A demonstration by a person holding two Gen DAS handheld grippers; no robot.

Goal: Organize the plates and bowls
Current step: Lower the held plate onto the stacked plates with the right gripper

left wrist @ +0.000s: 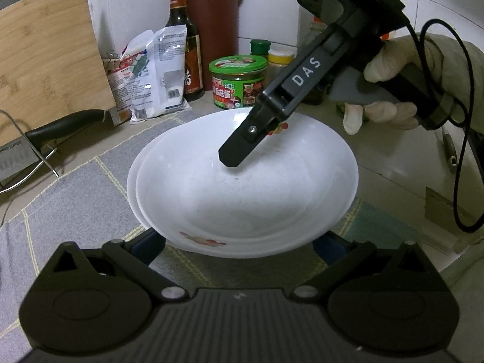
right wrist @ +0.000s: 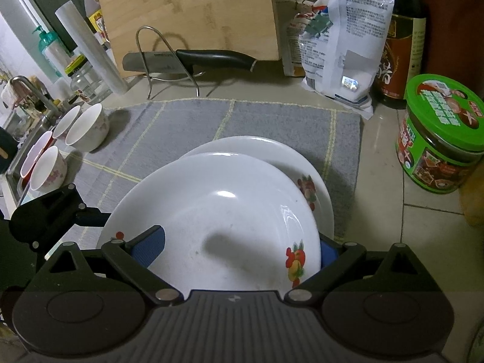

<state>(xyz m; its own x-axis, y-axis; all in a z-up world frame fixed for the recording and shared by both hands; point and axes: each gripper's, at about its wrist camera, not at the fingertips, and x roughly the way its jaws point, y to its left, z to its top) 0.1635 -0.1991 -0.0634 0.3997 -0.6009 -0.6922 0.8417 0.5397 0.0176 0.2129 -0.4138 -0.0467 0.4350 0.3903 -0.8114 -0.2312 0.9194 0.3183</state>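
Observation:
Two white plates with fruit prints are stacked on a grey mat (right wrist: 187, 121). The top plate (left wrist: 245, 181) (right wrist: 217, 220) lies a little off-centre on the lower plate (left wrist: 132, 187) (right wrist: 272, 154). My right gripper (right wrist: 239, 251) (left wrist: 234, 154) is open, one finger over the top plate's inside and the other below its rim. My left gripper (left wrist: 239, 242) is open, its blue-padded fingers (left wrist: 148, 245) spread either side of the plates' near edge, partly hidden under them. Several small bowls (right wrist: 87, 127) stand at the mat's left edge.
A knife (right wrist: 193, 59) rests on a wire stand before a bamboo cutting board (right wrist: 187, 12). A green-lidded jar (right wrist: 441, 139), a dark sauce bottle (right wrist: 396, 45) and white packets (right wrist: 341, 45) stand along the back. A sink (right wrist: 24, 139) is at the left.

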